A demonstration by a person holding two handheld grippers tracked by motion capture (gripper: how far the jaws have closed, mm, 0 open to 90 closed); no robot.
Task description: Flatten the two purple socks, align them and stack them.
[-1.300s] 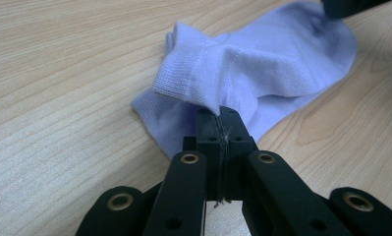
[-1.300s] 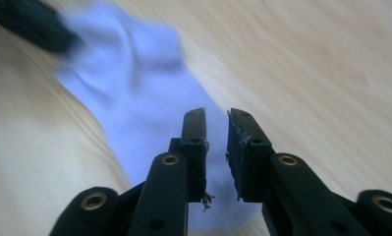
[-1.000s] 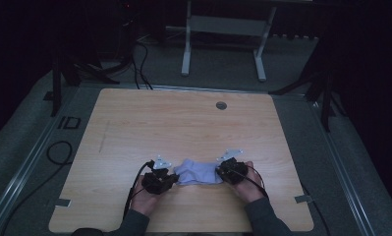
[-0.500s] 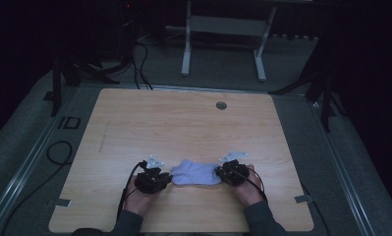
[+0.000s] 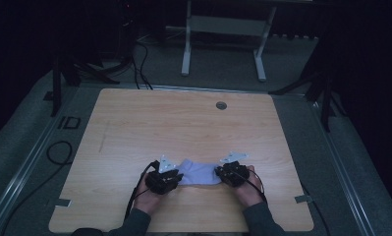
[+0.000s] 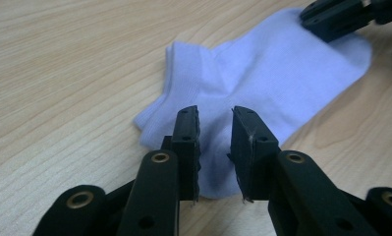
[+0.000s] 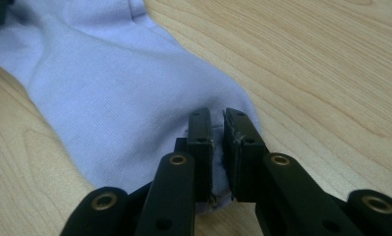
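Between the two claws a pale blue sock (image 5: 199,173) lies flat on the table (image 5: 183,123), one end at each. Left claw (image 6: 215,147) is narrowly parted w/ the sock's end in its gap, not yet pinched; right claw (image 7: 217,147) is nearly closed, pinching the far end, prob. to hold the fabric stretched out.

A sock (image 5: 199,172) lies on the table (image 5: 183,123) between left claw (image 5: 170,180) and right claw (image 5: 224,174).

Lots of bare table, with one sock near the front

The far half of the wooden table (image 5: 183,123) is bare but for a small round hole (image 5: 221,105) near the back edge. Down by the front edge, the pale sock (image 5: 199,173) lies flat between the left gripper (image 5: 166,178) and the right gripper (image 5: 230,173), filling the space between them.
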